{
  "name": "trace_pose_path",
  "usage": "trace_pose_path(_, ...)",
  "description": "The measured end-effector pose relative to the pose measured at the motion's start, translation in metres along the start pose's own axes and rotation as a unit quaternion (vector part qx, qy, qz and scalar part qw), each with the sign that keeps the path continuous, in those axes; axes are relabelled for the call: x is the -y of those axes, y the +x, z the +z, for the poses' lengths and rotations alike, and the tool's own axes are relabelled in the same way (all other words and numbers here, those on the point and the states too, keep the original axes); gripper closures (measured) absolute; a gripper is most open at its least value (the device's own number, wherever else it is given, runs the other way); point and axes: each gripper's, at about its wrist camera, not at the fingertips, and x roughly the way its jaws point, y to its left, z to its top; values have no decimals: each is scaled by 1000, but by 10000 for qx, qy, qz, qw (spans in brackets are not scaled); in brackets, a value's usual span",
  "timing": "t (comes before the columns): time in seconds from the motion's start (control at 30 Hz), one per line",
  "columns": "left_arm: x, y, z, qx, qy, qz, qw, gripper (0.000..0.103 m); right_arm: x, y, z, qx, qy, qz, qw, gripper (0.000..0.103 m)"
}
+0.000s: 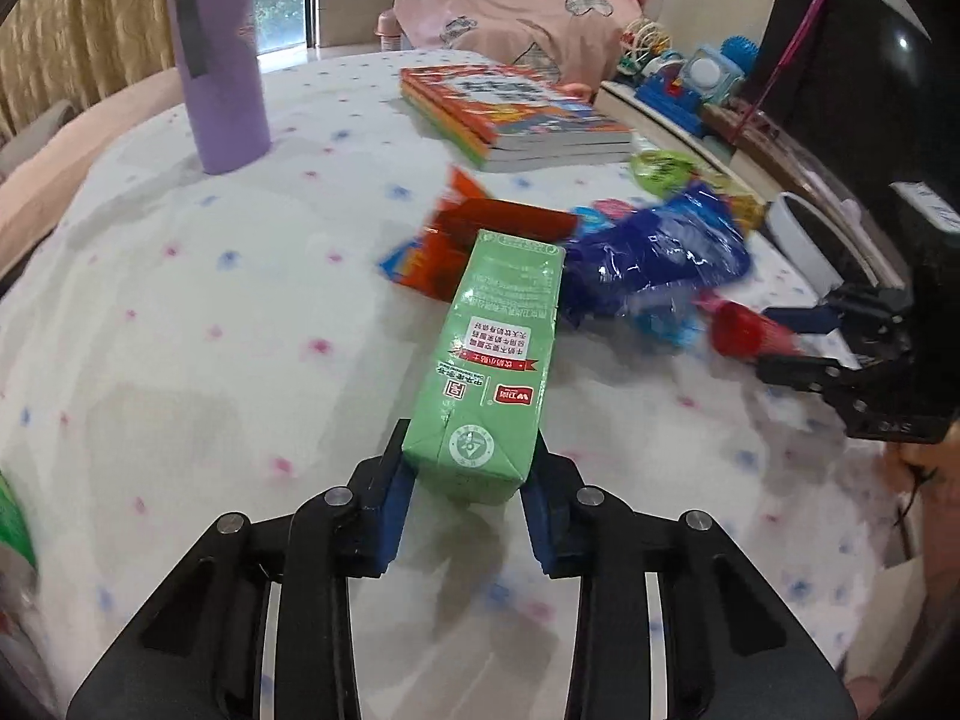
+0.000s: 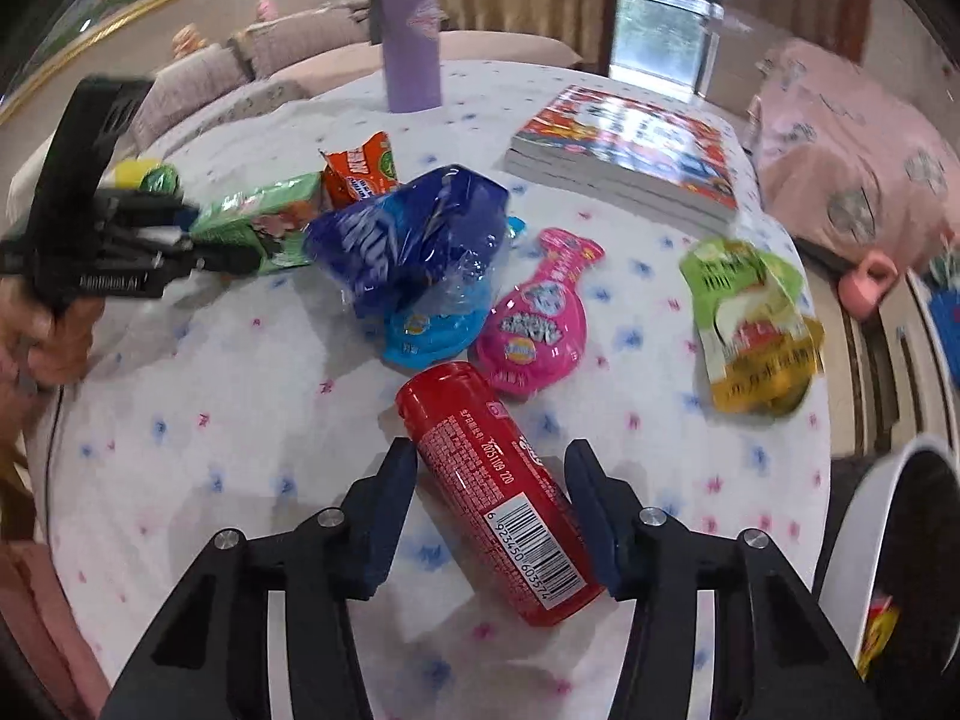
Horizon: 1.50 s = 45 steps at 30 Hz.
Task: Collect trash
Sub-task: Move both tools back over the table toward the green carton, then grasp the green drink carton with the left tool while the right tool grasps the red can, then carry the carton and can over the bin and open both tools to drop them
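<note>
My left gripper [image 1: 471, 456] is shut on a green drink carton [image 1: 498, 354], held above the white dotted tablecloth [image 1: 210, 324]; the carton also shows in the right wrist view [image 2: 264, 228]. My right gripper [image 2: 491, 474] holds a red cylindrical bottle [image 2: 498, 492] between its fingers; the bottle also shows in the left wrist view [image 1: 744, 330]. On the table lie a blue plastic bag [image 2: 414, 240], an orange wrapper [image 2: 360, 168], a pink wrapper [image 2: 534, 324], a light-blue wrapper [image 2: 420, 336] and a green-yellow pouch [image 2: 750, 324].
A purple tumbler [image 2: 411, 48] stands at the far side. A stack of books [image 2: 630, 156] lies at the back right. A white bin [image 2: 900, 540] with trash inside stands off the table's right edge. A sofa and a pink-covered bed lie beyond.
</note>
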Motion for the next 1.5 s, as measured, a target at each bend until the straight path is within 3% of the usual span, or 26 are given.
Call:
trace_pose_path(0.1,19,-8,-12,43,-123,-135,9998,72,5,-10,-11,73,512,58,9986,62)
trace_pose_path(0.3,62,-30,-30,253,-377,-586,9973,72,18,-35,-47,398,1666,240,9849,65)
trace_pose_path(0.53,104,-33,-29,344,-183,-768,9963,72,25,-59,-81,764,2467,205,9659,67)
trace_pose_path(0.8,118,-23,-24,230,-144,-773,9966,72,31,-53,-86,452,2460,178,9680,64)
trace_pose_path(1.0,124,-18,-24,165,-160,-730,9971,72,19,-51,-84,495,2223,-143,9736,67)
trace_pose_path(1.2,144,-15,-13,211,-55,-828,9963,72,43,-83,-100,1058,2759,-198,9551,67)
trace_pose_path(1.5,203,-10,22,358,365,-1066,9930,72,96,-137,-119,1627,3319,-706,9265,67)
